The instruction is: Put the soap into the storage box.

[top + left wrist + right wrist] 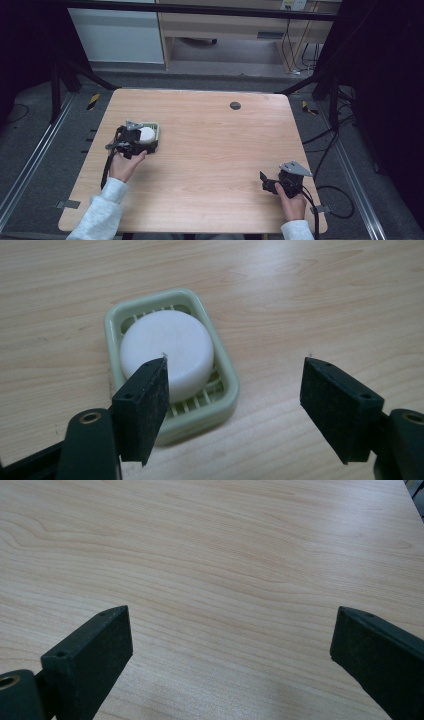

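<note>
Light wood table [210, 150], dark grey floor around it, pretty bare setup. Left of centre in the high view sits a pale green soap dish [222, 370] with a round white soap bar [167, 352] lying in it. The left gripper [235, 405] hovers right at it, jaws spread wide, but the soap lies toward the left jaw, not centred, and the dish's long axis runs diagonally. The right gripper [230, 655] is well apart at lower right, jaws wide over bare wood. Nothing's blocking.
</note>
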The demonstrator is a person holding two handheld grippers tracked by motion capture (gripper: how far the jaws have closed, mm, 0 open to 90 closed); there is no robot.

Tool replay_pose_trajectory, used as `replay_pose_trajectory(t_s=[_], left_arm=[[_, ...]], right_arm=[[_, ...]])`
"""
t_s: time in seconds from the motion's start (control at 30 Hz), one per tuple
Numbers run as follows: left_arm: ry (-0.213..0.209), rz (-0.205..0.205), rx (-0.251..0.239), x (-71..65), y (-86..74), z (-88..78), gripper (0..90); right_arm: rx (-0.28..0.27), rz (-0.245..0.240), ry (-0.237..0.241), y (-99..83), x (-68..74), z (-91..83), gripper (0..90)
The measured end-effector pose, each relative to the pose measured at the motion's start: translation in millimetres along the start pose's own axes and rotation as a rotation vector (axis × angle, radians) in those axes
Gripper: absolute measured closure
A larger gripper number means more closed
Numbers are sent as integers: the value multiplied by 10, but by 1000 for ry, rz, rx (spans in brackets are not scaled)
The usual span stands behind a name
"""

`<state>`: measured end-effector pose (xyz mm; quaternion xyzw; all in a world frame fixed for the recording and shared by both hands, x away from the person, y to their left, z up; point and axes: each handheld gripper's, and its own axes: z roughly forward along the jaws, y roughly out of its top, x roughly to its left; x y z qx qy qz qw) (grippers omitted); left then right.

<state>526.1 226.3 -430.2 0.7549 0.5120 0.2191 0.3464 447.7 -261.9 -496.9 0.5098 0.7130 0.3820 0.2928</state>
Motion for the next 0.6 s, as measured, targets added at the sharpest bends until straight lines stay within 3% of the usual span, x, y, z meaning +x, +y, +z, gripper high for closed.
replay_pose_trajectory(t_s=[0.17, 0.3, 0.6], left_arm=[[-9, 29, -4, -18, -180, -106, 252], [-3, 37, 1, -14, -350, -169, 170], [6, -8, 20, 178, -706, -282, 147]], right_arm=[[1, 0, -1, -1, -2, 0, 38], [6, -1, 1, -3, -1, 3, 38], [19, -3, 4, -10, -5, 2, 39]])
